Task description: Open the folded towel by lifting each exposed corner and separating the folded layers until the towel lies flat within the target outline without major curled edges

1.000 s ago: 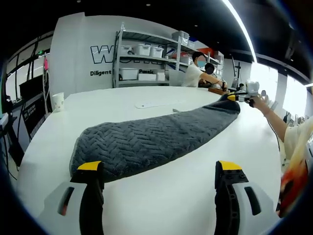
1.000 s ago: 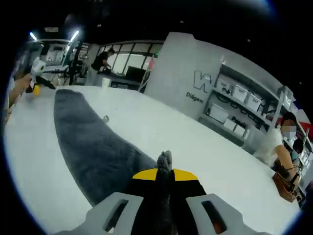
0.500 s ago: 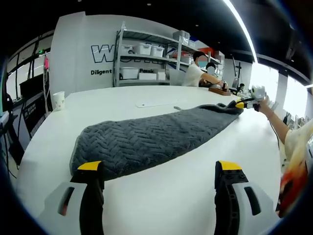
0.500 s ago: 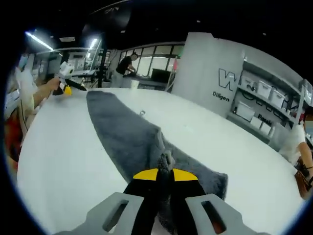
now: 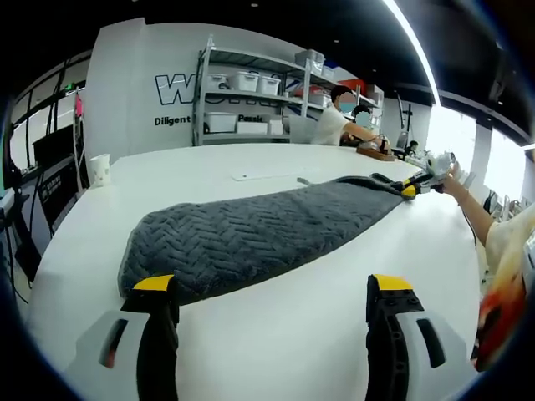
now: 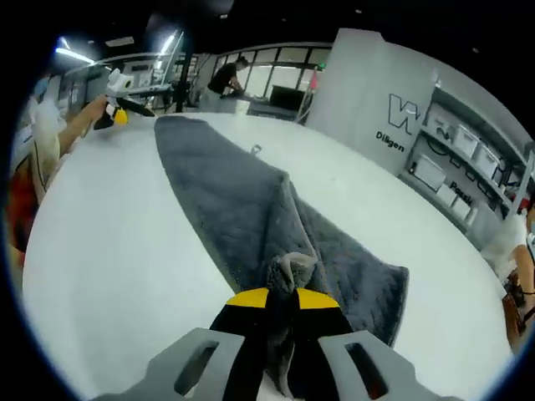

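On table (image 5: 276,342) — right gripper (image 6: 282,302) pinching towel (image 6: 226,196), now lower | left gripper (image 5: 272,288) spread

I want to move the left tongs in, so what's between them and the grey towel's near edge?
Bare white tabletop alone: in the left gripper view, the open left tongs face the grey herringbone towel across it.

The left gripper view sits low over the white bench (image 5: 276,342), looking along the grey towel (image 5: 251,234) toward the far right tool (image 5: 411,185). The right gripper view looks back from the towel's (image 6: 226,192) opposite end, close above it. Both views share the towel and bench.
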Demonstrator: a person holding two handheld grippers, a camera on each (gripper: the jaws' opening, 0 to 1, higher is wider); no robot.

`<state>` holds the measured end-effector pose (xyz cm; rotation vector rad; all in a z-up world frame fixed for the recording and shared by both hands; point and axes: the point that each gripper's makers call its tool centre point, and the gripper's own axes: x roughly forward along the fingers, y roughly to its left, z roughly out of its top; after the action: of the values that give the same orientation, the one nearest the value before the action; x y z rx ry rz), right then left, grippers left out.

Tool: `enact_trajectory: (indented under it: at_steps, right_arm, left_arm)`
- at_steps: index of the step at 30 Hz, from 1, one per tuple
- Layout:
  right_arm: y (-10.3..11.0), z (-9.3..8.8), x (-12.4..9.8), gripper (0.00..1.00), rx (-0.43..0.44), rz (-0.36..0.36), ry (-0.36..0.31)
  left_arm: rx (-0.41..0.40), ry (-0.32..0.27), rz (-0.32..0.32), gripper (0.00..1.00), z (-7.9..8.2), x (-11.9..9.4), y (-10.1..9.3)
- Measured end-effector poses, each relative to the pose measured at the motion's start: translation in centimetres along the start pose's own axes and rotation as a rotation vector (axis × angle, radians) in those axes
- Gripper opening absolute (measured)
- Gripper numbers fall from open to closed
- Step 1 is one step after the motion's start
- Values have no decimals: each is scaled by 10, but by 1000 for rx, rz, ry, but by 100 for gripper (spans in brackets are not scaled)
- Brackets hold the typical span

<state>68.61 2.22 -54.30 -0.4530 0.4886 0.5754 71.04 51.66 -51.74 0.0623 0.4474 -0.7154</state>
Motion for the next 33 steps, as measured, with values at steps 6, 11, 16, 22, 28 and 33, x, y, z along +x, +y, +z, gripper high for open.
enact_trajectory:
  at_steps: [6,11,16,22,28,33]
  right_arm:
    - [2,7,-8,28,27,-15,-36]
    - [3,12,-13,41,-12,-34,-18]
    - [-1,32,-18,61,9,-66,-76]
    - [1,56,-21,77,43,-77,-138]
    - [26,59,-20,99,101,-22,-116]
    - [37,49,-14,99,55,-31,-64]
  left_arm:
    - [-3,-4,7,91,0,-3,3]
    - [-3,-1,5,91,-1,-2,5]
    - [-5,-1,-5,91,-1,-1,3]
    - [-6,-1,-8,91,-1,-3,3]
    - [-13,-12,24,91,2,-5,14]
    - [-29,-31,54,90,7,-4,26]
